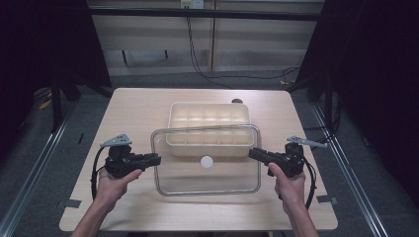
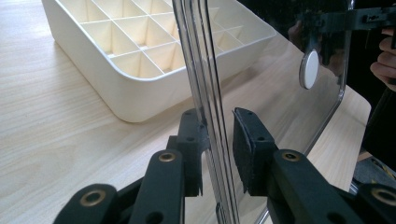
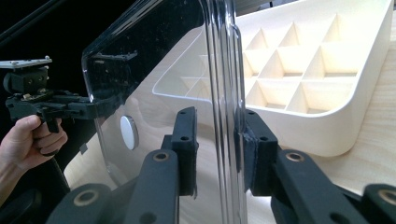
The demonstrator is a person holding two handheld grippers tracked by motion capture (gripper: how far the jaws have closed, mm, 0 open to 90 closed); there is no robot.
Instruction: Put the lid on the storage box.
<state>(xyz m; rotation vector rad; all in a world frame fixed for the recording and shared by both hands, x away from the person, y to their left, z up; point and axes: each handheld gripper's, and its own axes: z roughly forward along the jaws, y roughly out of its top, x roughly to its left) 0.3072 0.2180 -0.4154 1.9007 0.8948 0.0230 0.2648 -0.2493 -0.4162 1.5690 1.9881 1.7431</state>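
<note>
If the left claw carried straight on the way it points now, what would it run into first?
The left claw already straddles the edge of the clear lid, so the lid comes first; beyond it, probably the right claw, though depth is uncertain.

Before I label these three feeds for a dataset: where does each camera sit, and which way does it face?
High view: above the person's side, looking forward and down on the table; forearms and both hands show.
Left gripper view: on the left gripper, looking along its jaws at the clear lid.
Right gripper view: on the right gripper, facing the other hand.
Both gripper views share the lid and the cream divided tray.
</note>
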